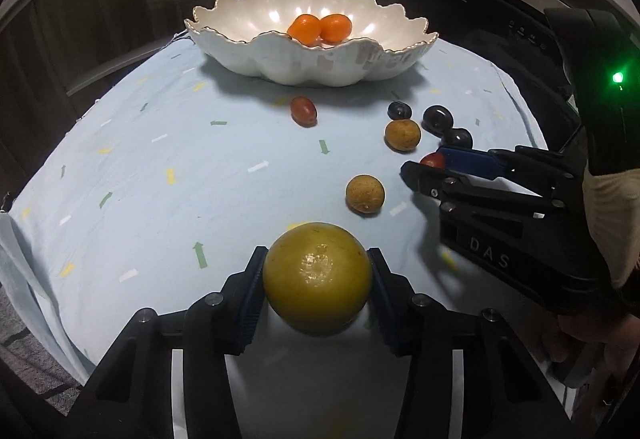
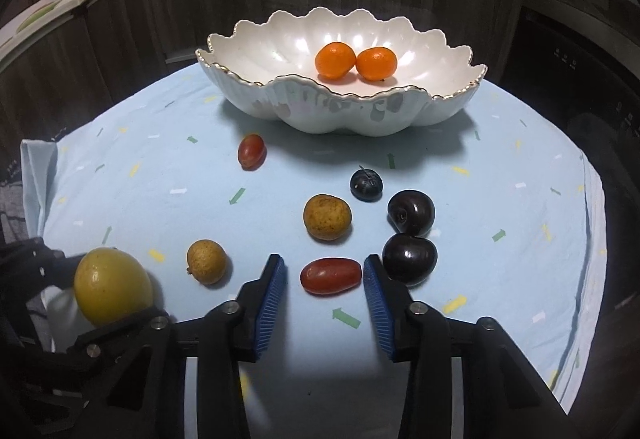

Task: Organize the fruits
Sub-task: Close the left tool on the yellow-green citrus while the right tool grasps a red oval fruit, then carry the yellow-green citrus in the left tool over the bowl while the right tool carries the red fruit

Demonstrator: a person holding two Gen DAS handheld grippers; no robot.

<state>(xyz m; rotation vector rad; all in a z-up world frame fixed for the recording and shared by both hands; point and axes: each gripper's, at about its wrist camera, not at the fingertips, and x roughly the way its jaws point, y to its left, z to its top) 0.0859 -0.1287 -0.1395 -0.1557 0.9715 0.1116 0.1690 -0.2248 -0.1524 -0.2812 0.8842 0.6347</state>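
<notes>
A round yellow-green fruit (image 1: 316, 275) sits between the blue pads of my left gripper (image 1: 317, 251), which press on both its sides, low over the near edge of the cloth. My right gripper (image 2: 323, 259) straddles an oblong red tomato (image 2: 331, 276) lying on the cloth; the right pad is almost on it, and a gap shows at the left pad. A white scalloped bowl (image 2: 320, 111) at the back holds two small oranges (image 2: 335, 60). Loose on the cloth lie a red grape (image 2: 251, 151), two brown longans (image 2: 327, 217) and three dark fruits (image 2: 411, 212).
A light blue patterned cloth (image 1: 160, 179) covers the table, and its edges drop off at left and right. Dark wood cabinet fronts (image 2: 140, 19) stand behind the bowl, with a black appliance (image 1: 480, 19) at the back right. A gloved hand (image 1: 608, 219) holds the right gripper.
</notes>
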